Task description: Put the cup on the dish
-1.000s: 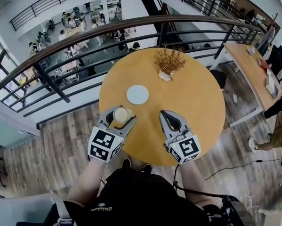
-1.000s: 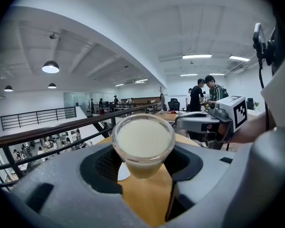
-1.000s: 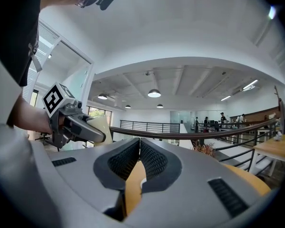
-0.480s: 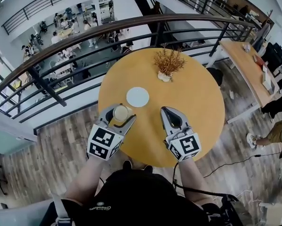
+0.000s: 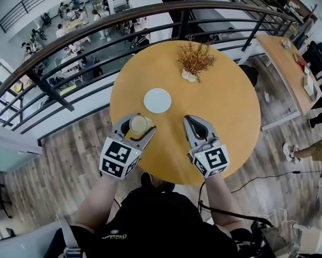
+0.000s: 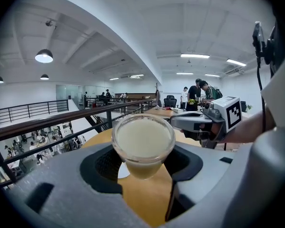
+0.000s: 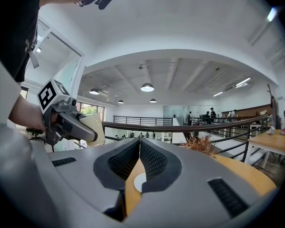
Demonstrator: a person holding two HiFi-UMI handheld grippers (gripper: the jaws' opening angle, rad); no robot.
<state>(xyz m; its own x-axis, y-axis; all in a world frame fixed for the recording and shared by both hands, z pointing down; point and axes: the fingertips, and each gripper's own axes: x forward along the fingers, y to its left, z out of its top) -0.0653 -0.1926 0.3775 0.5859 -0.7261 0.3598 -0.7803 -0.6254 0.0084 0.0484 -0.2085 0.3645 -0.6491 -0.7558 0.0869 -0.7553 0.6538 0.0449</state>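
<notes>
1. Table: round, yellow top, beside a railing that overlooks a lower floor. A dried plant stands at its far edge.
2. Arms: both forearms reach forward from the person's body. The grippers sit side by side over the table's near edge, marker cubes toward the person.
3. Left gripper: points forward and angles slightly to the right. Jaws stand wide and are clamped on the cup, one pad on each side of its wall.
4. Right gripper: points forward and angles slightly to the left. Jaws pressed together with nothing between them, and it is apart from the cup and the dish.
5. Dish: white, round, flat on the table ahead of both grippers, nothing on it.
6. Cup: clear, holds pale creamy liquid, upright, long axis vertical, mouth up. It is near the dish on its near-left side, not touching it and not on it. Cannot tell whether its base touches the table.
</notes>
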